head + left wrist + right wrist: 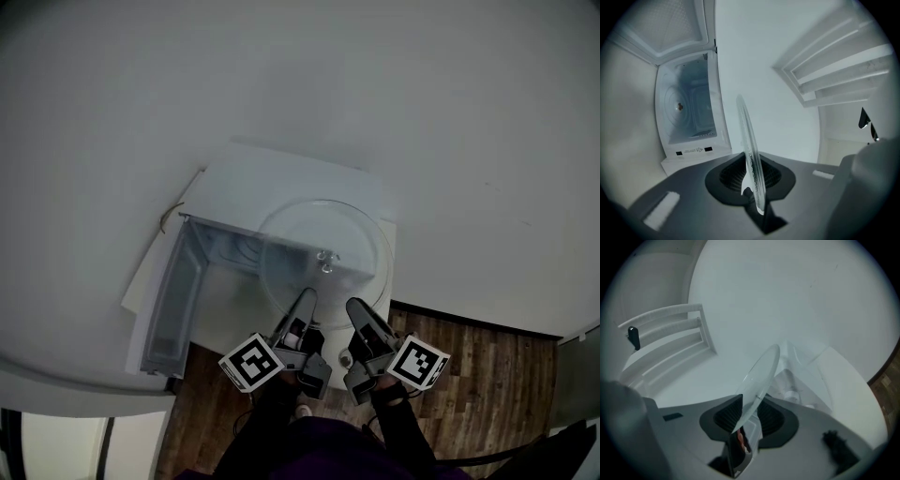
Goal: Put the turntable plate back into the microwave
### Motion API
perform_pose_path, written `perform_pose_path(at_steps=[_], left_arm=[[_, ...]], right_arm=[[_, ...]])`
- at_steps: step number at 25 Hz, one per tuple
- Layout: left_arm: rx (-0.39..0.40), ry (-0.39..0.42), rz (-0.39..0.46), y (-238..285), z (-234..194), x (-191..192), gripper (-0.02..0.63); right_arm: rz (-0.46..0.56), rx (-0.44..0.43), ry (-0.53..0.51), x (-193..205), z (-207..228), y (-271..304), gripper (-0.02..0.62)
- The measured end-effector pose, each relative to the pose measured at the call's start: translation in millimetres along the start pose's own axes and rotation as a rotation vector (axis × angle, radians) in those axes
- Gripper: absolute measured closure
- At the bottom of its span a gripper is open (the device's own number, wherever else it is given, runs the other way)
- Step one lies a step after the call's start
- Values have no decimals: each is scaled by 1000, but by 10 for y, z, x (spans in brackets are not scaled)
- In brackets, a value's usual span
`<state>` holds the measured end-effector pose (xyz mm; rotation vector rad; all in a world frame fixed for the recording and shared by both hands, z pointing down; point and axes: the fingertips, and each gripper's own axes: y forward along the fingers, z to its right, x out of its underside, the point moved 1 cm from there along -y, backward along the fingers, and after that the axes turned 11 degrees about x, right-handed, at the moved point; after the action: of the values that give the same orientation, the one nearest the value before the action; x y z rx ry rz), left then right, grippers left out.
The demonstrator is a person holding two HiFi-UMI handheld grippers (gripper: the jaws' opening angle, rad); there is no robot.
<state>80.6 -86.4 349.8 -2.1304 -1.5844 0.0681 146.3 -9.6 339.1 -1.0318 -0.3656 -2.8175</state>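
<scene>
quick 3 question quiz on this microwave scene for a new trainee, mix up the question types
1. Short answer: is the turntable plate inside the microwave yet?
2. True or false: the door is shut.
3. Multiple choice: the plate is gripped by A) one claw on the left only, B) one claw on the right only, C) both claws.

Key
1. No, it is held up in front of the open cavity.
2. False: the door is swung open.
3. C: the left claw and the right claw each pinch its rim.
</scene>
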Motion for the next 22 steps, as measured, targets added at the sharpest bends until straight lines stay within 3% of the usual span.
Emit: perform_pose_path(at_steps=[16,22], left_arm=[[-83,101,233,-964,218,-203,557],[-103,84,336,-1360,198,-206,560]], right_arm=[[-198,-151,-62,714,-405,-24,491],[-286,-172,-77,1072,-467,-45,491]])
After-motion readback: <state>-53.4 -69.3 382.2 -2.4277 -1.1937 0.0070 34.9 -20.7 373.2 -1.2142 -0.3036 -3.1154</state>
